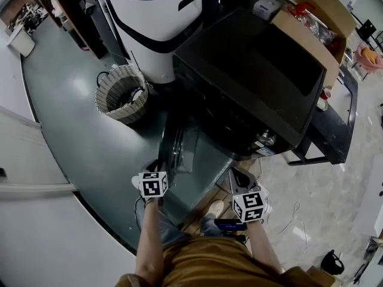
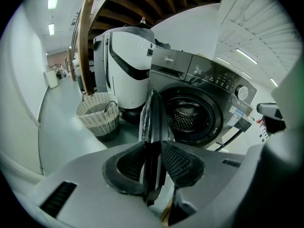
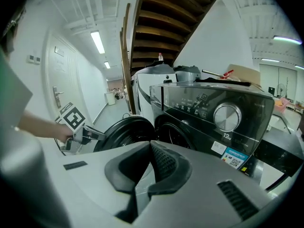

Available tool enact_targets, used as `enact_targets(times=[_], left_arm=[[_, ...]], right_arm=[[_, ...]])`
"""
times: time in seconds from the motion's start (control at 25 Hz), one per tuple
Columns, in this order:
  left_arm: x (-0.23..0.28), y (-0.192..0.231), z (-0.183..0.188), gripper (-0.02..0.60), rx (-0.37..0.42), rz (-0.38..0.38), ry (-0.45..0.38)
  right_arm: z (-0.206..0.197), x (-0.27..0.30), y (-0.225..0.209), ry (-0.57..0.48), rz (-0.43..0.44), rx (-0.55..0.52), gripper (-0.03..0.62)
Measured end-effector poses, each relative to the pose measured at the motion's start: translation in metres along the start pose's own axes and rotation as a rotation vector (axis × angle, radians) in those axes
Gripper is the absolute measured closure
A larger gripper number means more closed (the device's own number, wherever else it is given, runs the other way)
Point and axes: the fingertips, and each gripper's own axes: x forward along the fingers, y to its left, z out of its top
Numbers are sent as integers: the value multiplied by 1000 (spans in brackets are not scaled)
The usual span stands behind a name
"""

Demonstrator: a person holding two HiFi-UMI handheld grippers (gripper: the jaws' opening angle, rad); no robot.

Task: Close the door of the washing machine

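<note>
The washing machine's door (image 1: 177, 149) stands swung wide open, out from the dark front-loader (image 1: 251, 76). The left tool (image 2: 153, 164) is nipped onto the door's edge, its pads against both faces. The right tool (image 3: 148, 167) is closed with nothing in it, facing the control panel (image 3: 204, 101). A wicker basket (image 1: 122, 94) sits on the grey-green floor (image 1: 66, 118) beside a white appliance (image 1: 157, 23).

door (image 2: 153, 120) edge-on in left gripper view, its face hidden, drum opening hidden under washing machine (image 1: 251, 70) top in head view, person's legs (image 1: 197, 259) cut by bottom edge, sticker (image 3: 232, 156) print too small to read, basket (image 1: 122, 91) contents unclear
</note>
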Motion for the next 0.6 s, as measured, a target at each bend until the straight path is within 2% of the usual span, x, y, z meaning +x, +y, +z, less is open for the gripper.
enact_targets(times=[0.6], left_arm=[[4, -33, -3, 460, -19, 9, 15]], right_arm=[[-13, -30, -31, -10, -6, 33, 581]])
